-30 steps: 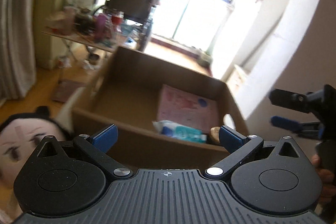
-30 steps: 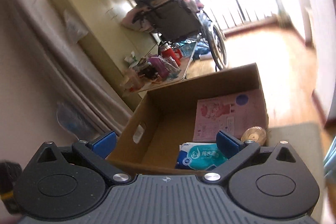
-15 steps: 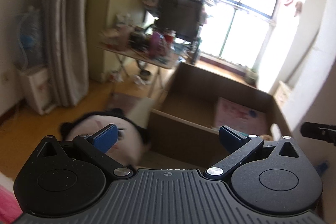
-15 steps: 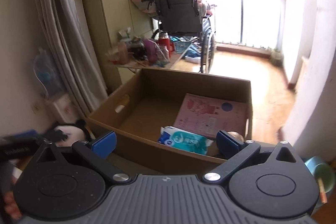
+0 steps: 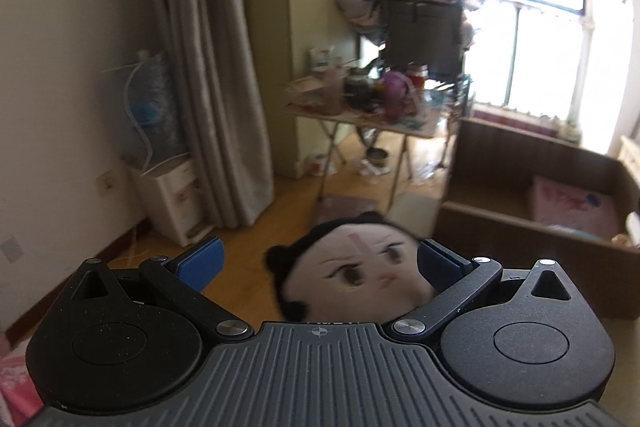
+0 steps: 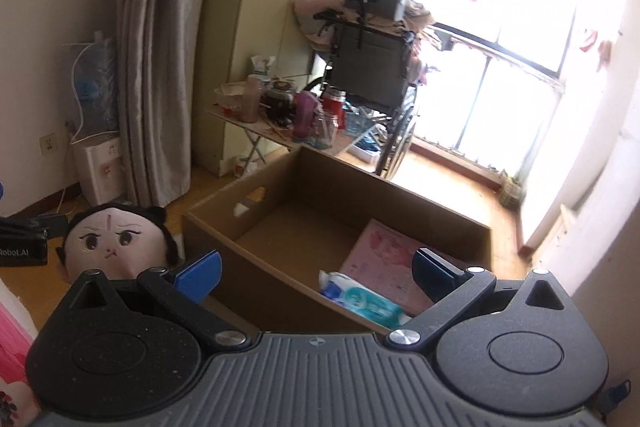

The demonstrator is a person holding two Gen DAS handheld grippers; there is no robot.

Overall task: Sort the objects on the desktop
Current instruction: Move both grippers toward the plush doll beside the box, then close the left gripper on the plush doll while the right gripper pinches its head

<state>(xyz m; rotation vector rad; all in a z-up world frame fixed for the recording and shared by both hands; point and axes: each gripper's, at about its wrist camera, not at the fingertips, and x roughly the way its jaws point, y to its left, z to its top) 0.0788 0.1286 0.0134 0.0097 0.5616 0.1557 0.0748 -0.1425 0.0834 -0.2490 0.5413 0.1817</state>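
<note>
A round plush doll head [image 5: 352,269] with black hair lies just left of an open cardboard box [image 5: 520,223]. My left gripper [image 5: 320,261] is open and empty, with the doll between and beyond its blue fingers. My right gripper [image 6: 318,269] is open and empty over the box's near wall [image 6: 280,283]. The box holds a pink booklet [image 6: 390,261] and a blue-white wipes pack [image 6: 360,297]. The doll also shows in the right wrist view [image 6: 116,243], with the left gripper's black body [image 6: 24,241] at its left.
A folding table [image 6: 280,123] crowded with jars and bottles stands behind the box, with a loaded wheelchair [image 6: 372,67] beyond it. A curtain [image 6: 156,47] and a white appliance [image 6: 100,167] line the left wall. Pink cloth [image 5: 16,383] lies at the lower left.
Both grippers have swung left and tilted up. The doll has come from the left edge to between my left fingers. The box has shifted right in the left wrist view.
</note>
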